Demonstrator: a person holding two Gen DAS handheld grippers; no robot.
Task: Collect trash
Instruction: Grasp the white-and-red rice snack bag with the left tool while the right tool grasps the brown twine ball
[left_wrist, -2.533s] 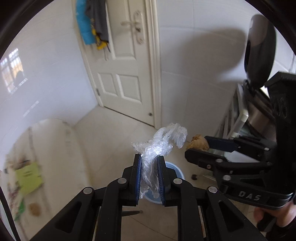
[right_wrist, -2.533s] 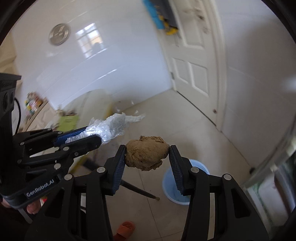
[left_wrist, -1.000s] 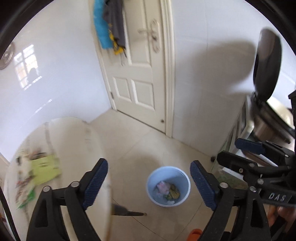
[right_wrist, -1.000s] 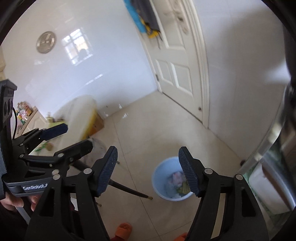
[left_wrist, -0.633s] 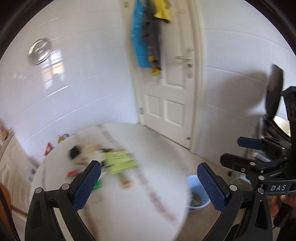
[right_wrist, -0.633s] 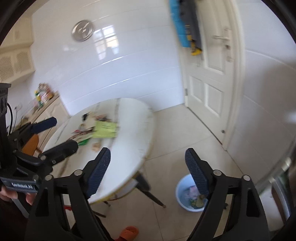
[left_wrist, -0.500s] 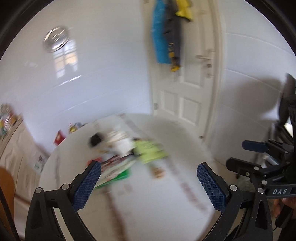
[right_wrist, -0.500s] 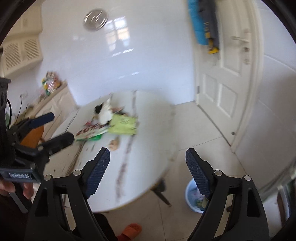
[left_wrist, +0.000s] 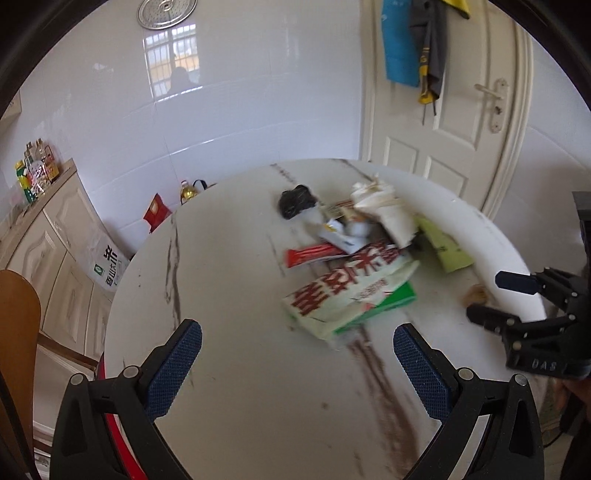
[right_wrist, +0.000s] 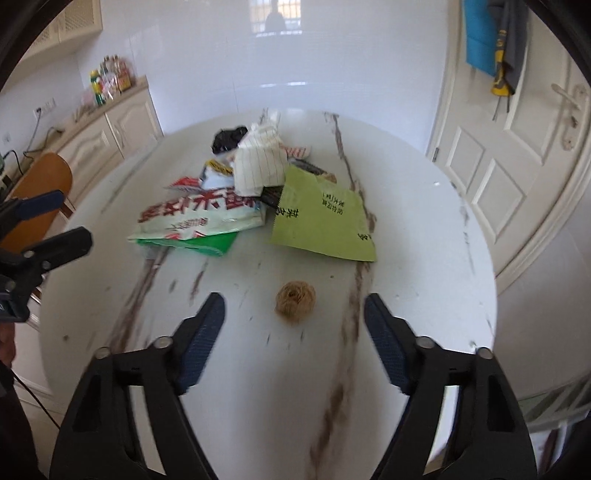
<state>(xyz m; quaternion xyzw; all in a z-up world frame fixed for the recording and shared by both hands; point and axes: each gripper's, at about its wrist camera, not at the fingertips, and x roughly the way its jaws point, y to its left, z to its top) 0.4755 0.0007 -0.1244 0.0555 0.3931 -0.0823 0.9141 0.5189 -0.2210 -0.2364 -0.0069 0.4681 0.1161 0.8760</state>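
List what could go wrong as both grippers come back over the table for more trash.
1. The right gripper lines up on the small brown ball; its jaws are closing with nothing between them, so it may roll away.
2. The big snack bag lies flat under the pile; the open left gripper could drag wrappers off the table.

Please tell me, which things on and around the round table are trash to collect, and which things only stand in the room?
Trash to collect: brown paper ball, light green packet, white and green bag, striped paper bag, black bag.

Only standing about: table, door, cabinet, bottles, wooden chair.
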